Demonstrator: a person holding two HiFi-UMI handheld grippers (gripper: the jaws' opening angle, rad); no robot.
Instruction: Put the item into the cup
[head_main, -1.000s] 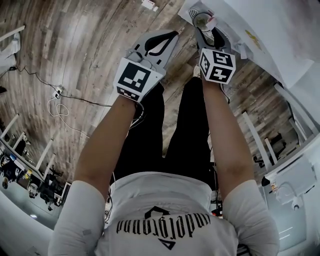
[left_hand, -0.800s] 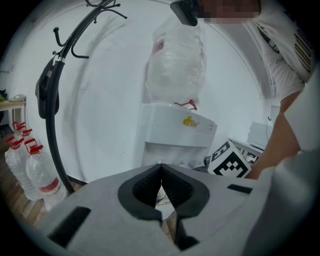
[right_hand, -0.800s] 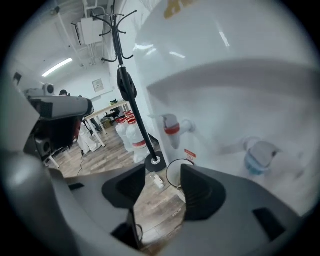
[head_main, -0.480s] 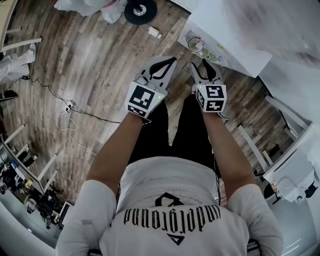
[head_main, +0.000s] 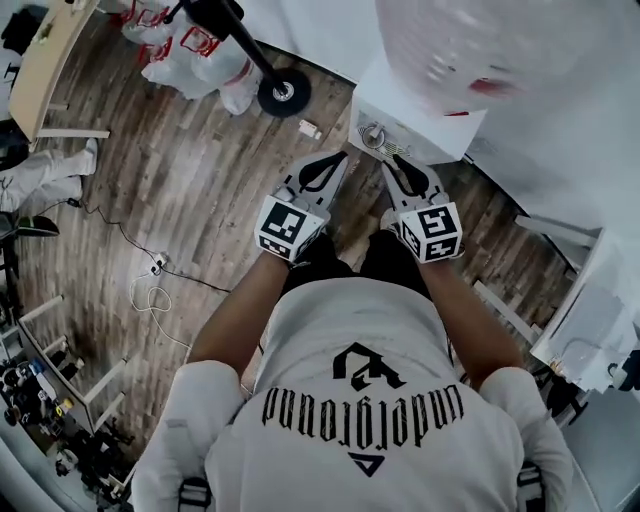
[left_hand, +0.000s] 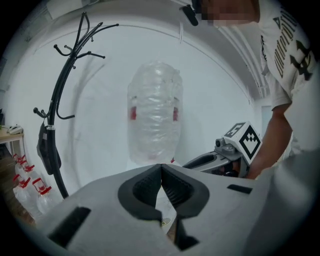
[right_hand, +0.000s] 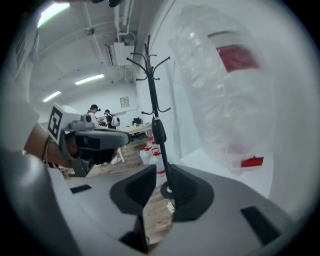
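Both grippers are held out over the wooden floor, side by side, short of a white table (head_main: 430, 125). On the table's near corner stands a small round cup (head_main: 373, 132), just beyond the fingertips and touched by neither gripper. My left gripper (head_main: 327, 172) (left_hand: 161, 167) is shut with its tips together and nothing in it. The jaws of my right gripper (head_main: 397, 168) (right_hand: 163, 172) are closing, with a narrow gap still showing and nothing between them. I cannot make out a loose item in any view.
A large clear plastic container (left_hand: 155, 112) (right_hand: 225, 85) with red marks looms above the table. To the left stand a black coat stand (left_hand: 65, 100) (head_main: 283, 95) and several clear bags (head_main: 190, 50). Cables (head_main: 150, 280) trail on the floor at left.
Both grippers have drawn back from the table corner, so the cup now lies beyond the right gripper's tips. The right jaws have narrowed. The head view takes in more floor.
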